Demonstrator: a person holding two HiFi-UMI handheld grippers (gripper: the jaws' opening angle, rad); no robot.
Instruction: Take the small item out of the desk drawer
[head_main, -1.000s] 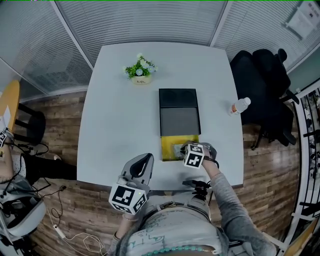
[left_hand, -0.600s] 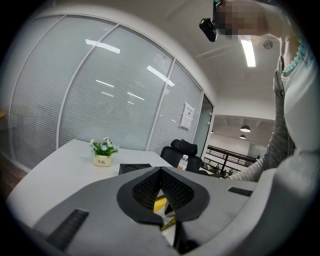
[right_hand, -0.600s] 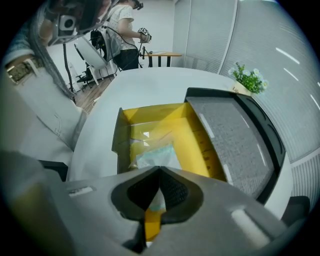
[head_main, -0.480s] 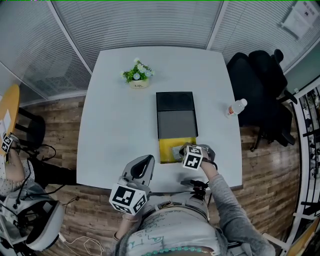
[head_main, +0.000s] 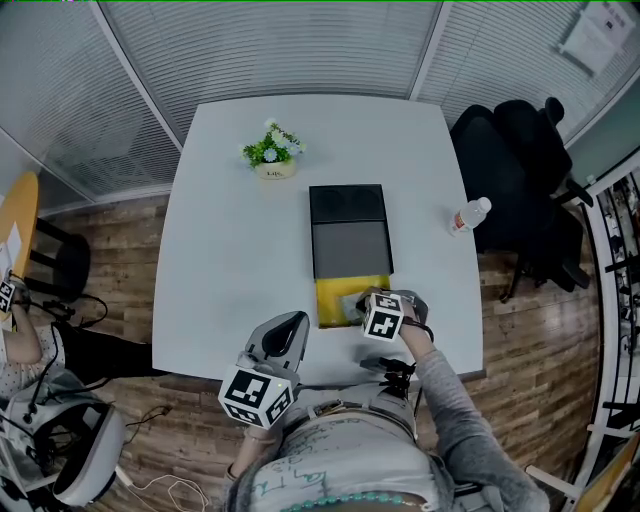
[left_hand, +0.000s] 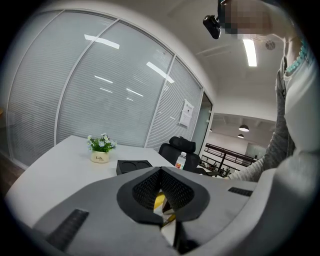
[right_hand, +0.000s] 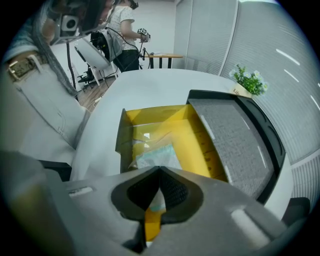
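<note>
A black desk organiser (head_main: 350, 235) lies on the white table (head_main: 230, 250) with its yellow drawer (head_main: 333, 292) pulled out toward me. In the drawer lies a clear packet (right_hand: 155, 154) with a pale blue-white item inside. My right gripper (right_hand: 160, 171) points steeply down into the drawer. Its jaws have just been closing and now pinch the packet's near edge. In the head view the right gripper (head_main: 362, 302) sits over the drawer's right part. My left gripper (head_main: 290, 323) hangs at the table's near edge, left of the drawer, shut with nothing in it (left_hand: 161, 172).
A potted flower (head_main: 272, 150) stands at the table's far left. At the right edge stands a water bottle (head_main: 468, 215), with a black office chair (head_main: 520, 150) behind it. Another person (head_main: 30, 350) with equipment is at the left, off the table.
Both grippers keep their places, the right one still at the drawer. The whole head view has drifted slightly, and the person at the left edge has shifted.
</note>
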